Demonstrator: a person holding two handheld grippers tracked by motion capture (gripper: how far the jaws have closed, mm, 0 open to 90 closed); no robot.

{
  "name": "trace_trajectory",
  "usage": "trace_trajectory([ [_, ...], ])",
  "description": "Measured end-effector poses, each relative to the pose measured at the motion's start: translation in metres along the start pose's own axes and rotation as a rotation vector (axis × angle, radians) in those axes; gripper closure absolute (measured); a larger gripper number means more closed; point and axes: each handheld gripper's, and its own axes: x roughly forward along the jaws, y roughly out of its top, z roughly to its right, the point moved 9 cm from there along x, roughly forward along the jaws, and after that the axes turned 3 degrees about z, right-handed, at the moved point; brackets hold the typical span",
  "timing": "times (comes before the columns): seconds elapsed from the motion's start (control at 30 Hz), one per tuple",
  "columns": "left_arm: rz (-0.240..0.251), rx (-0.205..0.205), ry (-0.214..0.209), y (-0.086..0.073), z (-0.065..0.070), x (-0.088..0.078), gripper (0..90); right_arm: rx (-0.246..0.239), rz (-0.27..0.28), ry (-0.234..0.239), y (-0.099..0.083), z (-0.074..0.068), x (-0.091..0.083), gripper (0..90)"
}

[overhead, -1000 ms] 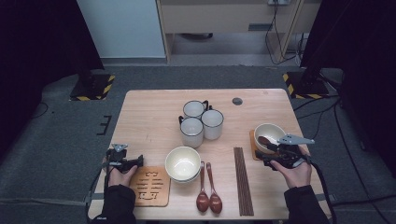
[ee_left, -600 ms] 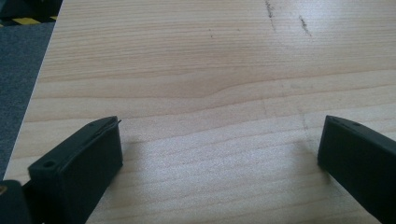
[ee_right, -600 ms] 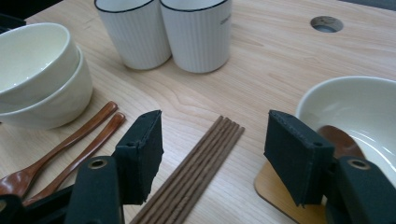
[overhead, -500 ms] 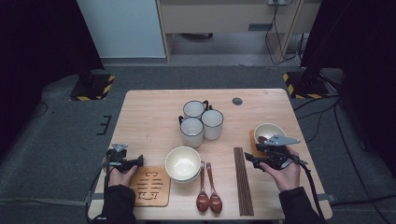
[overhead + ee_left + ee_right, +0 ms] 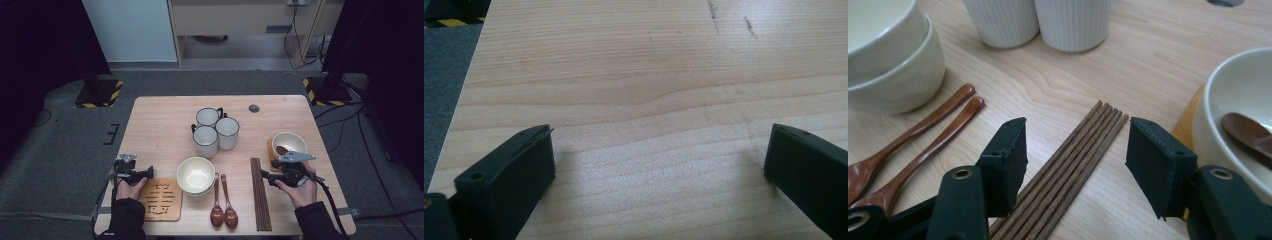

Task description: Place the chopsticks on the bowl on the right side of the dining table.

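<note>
Your right tongs (image 5: pixel 1075 142) stand apart over the near end of the bundle of chopsticks (image 5: pixel 1068 160), one jaw on each side of the sticks, with the pads clear of the wood; the jaws have just been closing somewhat, and the bundle lies between them, not gripped. In the high view the right tongs (image 5: pixel 266 176) sit at the upper part of the chopsticks (image 5: pixel 260 192), which lie flat on the tabletop (image 5: pixel 160 125) as a tight parallel row, running toward your edge. Just to the right of the sticks, a white bowl (image 5: pixel 289 144) rests on a small wooden coaster (image 5: pixel 270 150) and holds a brown spoon (image 5: pixel 1248 132). To the left of the sticks lie two wooden spoons (image 5: pixel 223 200) side by side, bowls toward you, and beside them a stack of two white bowls (image 5: pixel 195 175). Three white mugs (image 5: pixel 215 130) cluster near the middle of the tabletop, touching or nearly so. Your left tongs (image 5: pixel 659 165) stand wide apart over bare wood, nothing between the jaws; in the high view the left tongs (image 5: pixel 145 173) rest at the near left, just above a cut-out wooden trivet (image 5: pixel 161 199).
</note>
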Motion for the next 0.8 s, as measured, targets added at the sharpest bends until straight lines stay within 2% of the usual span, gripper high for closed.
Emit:
trace_trajectory([
  [0.27, -0.002, 0.003, -0.001, 0.000, 0.000, 0.000, 0.0, -0.007, -0.025, 0.005, -0.011, -0.007, 0.006, 45.2],
  [0.8, -0.002, 0.003, 0.000, 0.000, 0.000, 0.000, 0.0, -0.022, -0.068, -0.017, -0.033, -0.005, 0.013, 50.0],
])
